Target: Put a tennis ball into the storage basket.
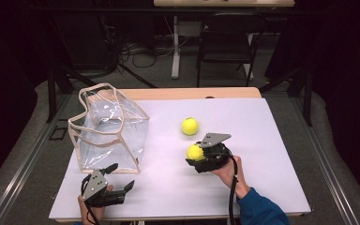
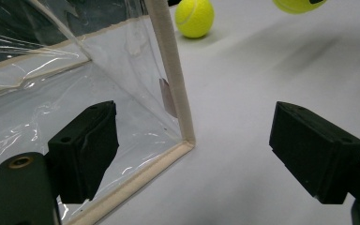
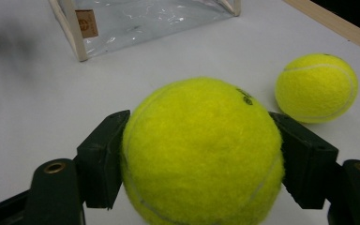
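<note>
So the bench point(image 1: 262, 187) has the clear bag point(image 1: 110, 131) at left of centre, with the left tongs point(image 1: 117, 180) spread wide apart just below its near corner, holding nothing. Mid-frame, the right tongs point(image 1: 193, 156) are clamped on a tennis ball point(image 1: 195, 152), gripped on both sides; the second ball point(image 1: 190, 126) lies just above.

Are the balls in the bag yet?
Not yet. The clear bag looks empty. The right gripper is shut on one tennis ball. The other ball sits on the table. The left gripper is open at the bag's corner.
</note>
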